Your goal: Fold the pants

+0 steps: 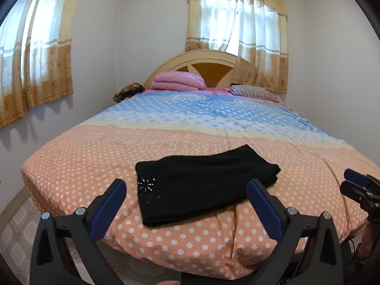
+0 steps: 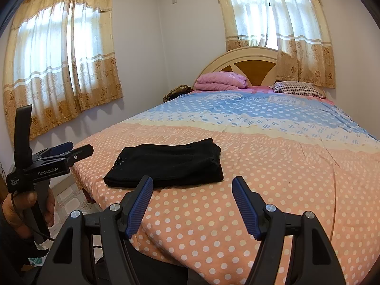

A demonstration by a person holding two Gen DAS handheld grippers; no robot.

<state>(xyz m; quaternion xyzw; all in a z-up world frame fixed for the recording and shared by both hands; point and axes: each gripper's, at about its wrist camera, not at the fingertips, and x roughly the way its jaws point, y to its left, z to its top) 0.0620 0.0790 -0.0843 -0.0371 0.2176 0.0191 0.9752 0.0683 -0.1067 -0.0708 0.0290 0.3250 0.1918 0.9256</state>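
Note:
The black pants point(image 1: 204, 182) lie folded into a compact rectangle near the foot of the bed, with small sparkly studs on the near left corner. They also show in the right wrist view point(image 2: 166, 163). My left gripper point(image 1: 186, 185) is open and empty, held back from the pants above the bed's foot edge. My right gripper point(image 2: 192, 180) is open and empty, to the right of the pants and just short of them. The right gripper also shows at the right edge of the left wrist view point(image 1: 356, 182). The left gripper also shows at the left of the right wrist view point(image 2: 76, 149).
The bed point(image 1: 95, 161) has an orange polka-dot and blue cover. A folded pink blanket point(image 1: 178, 80) and a striped pillow point(image 1: 254, 92) lie at the headboard. Curtained windows are on two walls. Tiled floor point(image 1: 16, 232) lies left of the bed.

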